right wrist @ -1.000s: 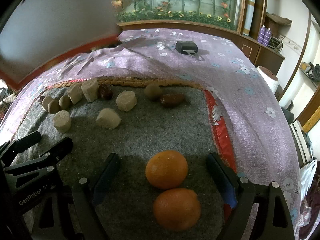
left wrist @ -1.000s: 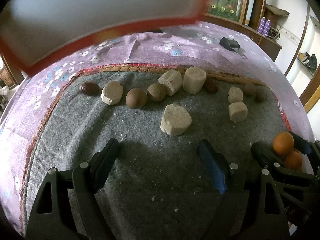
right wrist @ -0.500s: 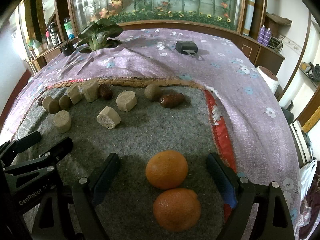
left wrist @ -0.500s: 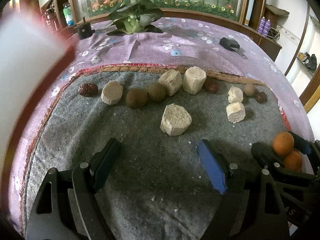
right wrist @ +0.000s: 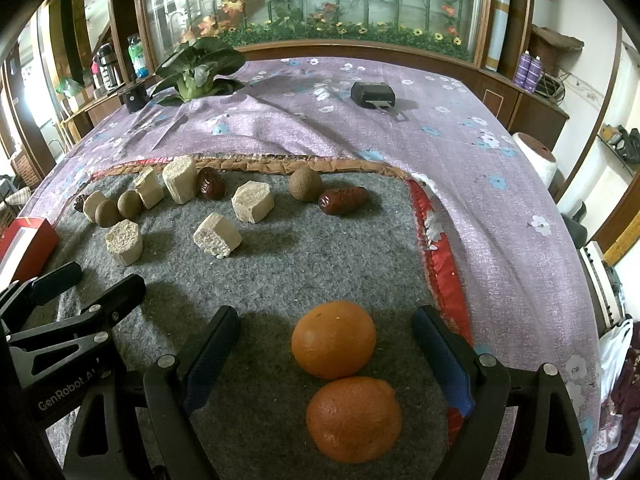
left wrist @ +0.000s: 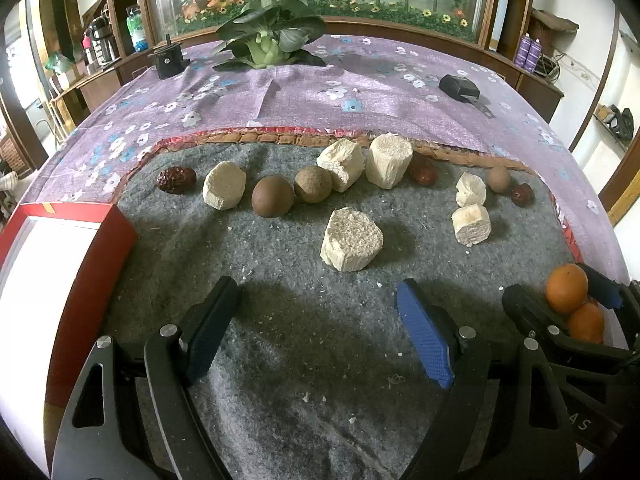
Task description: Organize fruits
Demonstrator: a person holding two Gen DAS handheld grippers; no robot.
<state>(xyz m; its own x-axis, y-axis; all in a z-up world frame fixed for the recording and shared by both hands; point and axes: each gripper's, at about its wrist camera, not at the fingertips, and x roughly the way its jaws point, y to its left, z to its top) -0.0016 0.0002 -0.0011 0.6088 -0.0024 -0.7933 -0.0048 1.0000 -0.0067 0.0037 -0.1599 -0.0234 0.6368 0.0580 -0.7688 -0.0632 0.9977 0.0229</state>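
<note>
left gripper (left wrist: 316, 320): jaws wide apart, nothing between them, hovering low over bare grey felt mat (left wrist: 304, 360). Also seen in right wrist view at far left (right wrist: 84, 284).
right gripper (right wrist: 326, 344): jaws spread, not gripping. Straddles the two oranges without touching either. Visible at right edge of left view (left wrist: 560, 300).
oranges: front orange (right wrist: 334, 344) sits between the right fingertips; second orange (right wrist: 354, 418) touches it, closer to the camera, deeper in the jaw gap. Both rest on the mat near its red right border.
pale chunks: beige hexagonal blocks scattered across far half of mat. Nearest one (left wrist: 351, 239) sits just ahead of the left gripper, apart from the rest. Two smaller ones (left wrist: 471, 224) stacked close together to the right.
brown round fruits: two (left wrist: 273, 196) side by side in the back row, touching or nearly so; a smaller one (left wrist: 498, 179) near far right edge.
red dates: one (left wrist: 176, 179) at left end of row, one (left wrist: 422, 171) behind the tall chunk, one (left wrist: 521, 194) far right. Right view shows a long one (right wrist: 343, 200) beside a brown fruit.
red box (left wrist: 60, 264): white inside, red rim, at left edge of mat, beside the left gripper.
tablecloth (left wrist: 360, 96): purple floral, under the mat.
background: leafy green vegetable (left wrist: 268, 40) and small black device (left wrist: 459, 87) on cloth, well apart from the fruit.
</note>
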